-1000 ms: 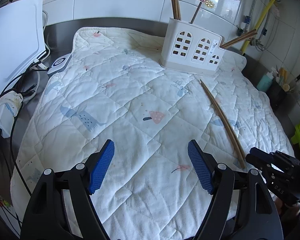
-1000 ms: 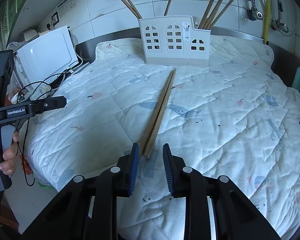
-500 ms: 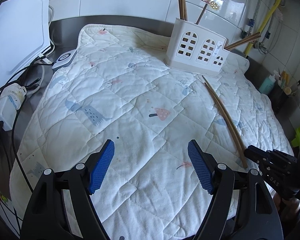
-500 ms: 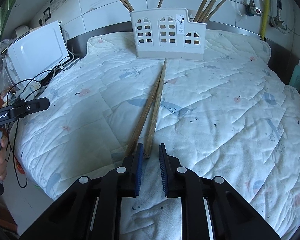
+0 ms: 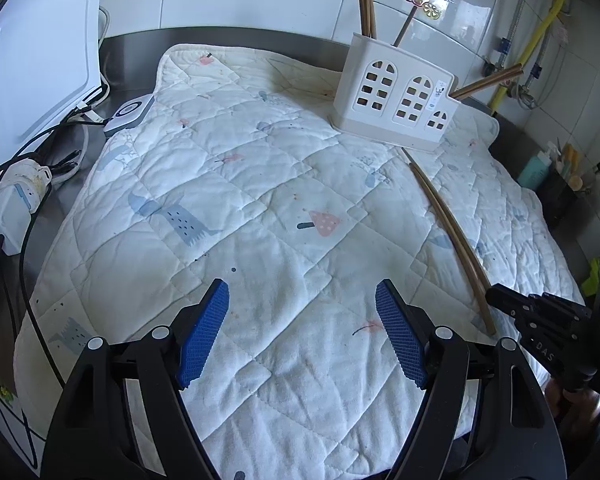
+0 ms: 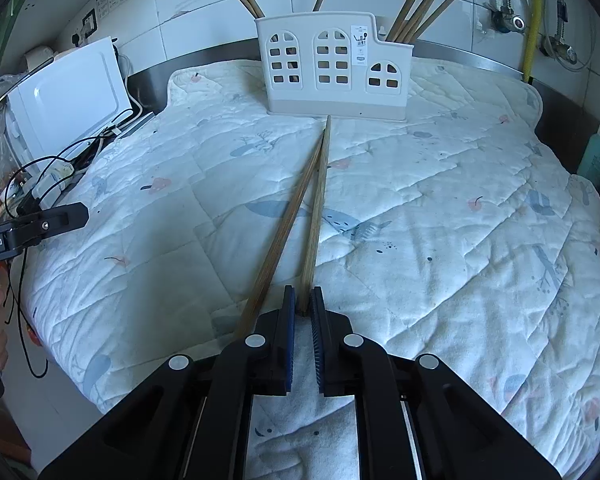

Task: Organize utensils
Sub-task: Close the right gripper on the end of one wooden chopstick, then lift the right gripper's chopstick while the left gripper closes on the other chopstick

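Two long wooden chopsticks lie on the quilted cloth (image 6: 440, 200), pointing at the white utensil holder (image 6: 332, 76). My right gripper (image 6: 303, 300) is shut on the near end of the right chopstick (image 6: 318, 200). The left chopstick (image 6: 284, 232) lies beside it, outside the jaws. The holder holds several chopsticks in its left, middle and right compartments. My left gripper (image 5: 302, 312) is open and empty above the cloth, well left of the chopsticks (image 5: 448, 228). The holder also shows in the left wrist view (image 5: 396, 96).
A white appliance (image 6: 72, 96) and tangled cables with a power strip (image 5: 16, 200) sit left of the cloth. A yellow hose (image 6: 534, 20) and taps are on the tiled wall at the right. A teal bottle (image 6: 598, 152) stands at the right edge.
My right gripper moved forward and closed its jaws from a narrow gap onto the end of the right chopstick. The left gripper shifted only slightly and stayed open.
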